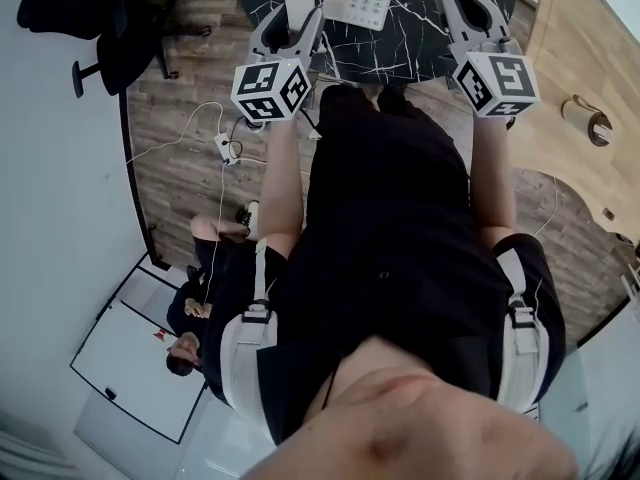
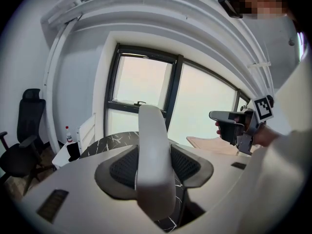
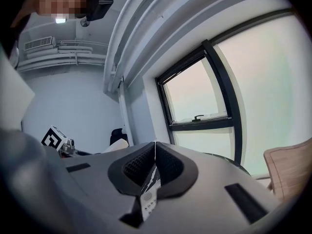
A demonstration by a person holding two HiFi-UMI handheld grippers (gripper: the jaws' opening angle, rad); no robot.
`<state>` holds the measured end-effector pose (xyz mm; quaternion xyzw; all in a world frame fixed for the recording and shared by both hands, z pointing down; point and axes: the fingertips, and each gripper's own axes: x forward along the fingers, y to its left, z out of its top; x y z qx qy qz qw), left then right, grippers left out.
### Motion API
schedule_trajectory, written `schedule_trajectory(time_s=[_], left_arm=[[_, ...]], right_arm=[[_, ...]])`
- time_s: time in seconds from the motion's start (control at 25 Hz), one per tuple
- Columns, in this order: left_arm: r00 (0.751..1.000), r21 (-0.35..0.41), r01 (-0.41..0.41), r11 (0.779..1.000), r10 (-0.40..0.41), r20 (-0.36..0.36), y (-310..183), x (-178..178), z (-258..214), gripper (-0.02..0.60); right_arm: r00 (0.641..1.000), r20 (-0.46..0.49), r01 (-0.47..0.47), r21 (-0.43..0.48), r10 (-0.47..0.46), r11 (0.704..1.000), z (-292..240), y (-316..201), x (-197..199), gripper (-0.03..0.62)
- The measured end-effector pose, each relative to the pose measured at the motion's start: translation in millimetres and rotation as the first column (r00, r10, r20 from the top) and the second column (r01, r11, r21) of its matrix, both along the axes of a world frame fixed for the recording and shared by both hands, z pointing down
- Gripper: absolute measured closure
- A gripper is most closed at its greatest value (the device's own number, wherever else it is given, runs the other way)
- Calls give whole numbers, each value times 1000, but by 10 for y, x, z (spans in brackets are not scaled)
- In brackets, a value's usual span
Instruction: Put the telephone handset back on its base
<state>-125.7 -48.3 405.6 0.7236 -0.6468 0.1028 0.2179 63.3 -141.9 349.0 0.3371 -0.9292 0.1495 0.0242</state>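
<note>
Left hand-held gripper (image 2: 155, 172), pointed forward, clamps the white handset (image 2: 153, 140) upright.

Black office chair (image 1: 118, 30), marble table (image 1: 415, 38), wooden floor (image 1: 185, 103)

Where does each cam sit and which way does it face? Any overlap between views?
Head view: on the person's head, facing steeply down at the table; shows torso, left claw, right claw.
Left gripper view: on the left claw, facing the window; jaws clamp the handset.
Right gripper view: on the right claw, facing the window; jaws shut, empty.
Shared: both gripper views catch the window and the other claw.
</note>
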Motion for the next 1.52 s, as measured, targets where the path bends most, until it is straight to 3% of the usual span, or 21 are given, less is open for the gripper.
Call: schedule_trajectory(time_s=[0.36,0.6,1.0,1.52], left_arm=[[1000,-70,-16,997,16,-6,-204,-68,270,359],[997,-137,-72,988,68,-34,-399,-179,588,359],[986,-263,-160,952,141,-90,-662,-320,1271,359],[972,-371,-230,900,195,-130,-860,-295,1992,357]], right_arm=[[1000,-14,-14,-57,14,998,192,-124,-30,563],[997,-46,-70,-94,66,993,323,-213,-87,563],[982,-106,-169,-135,155,976,492,-320,-318,563],[955,-173,-272,-198,240,942,770,-368,-441,563]])
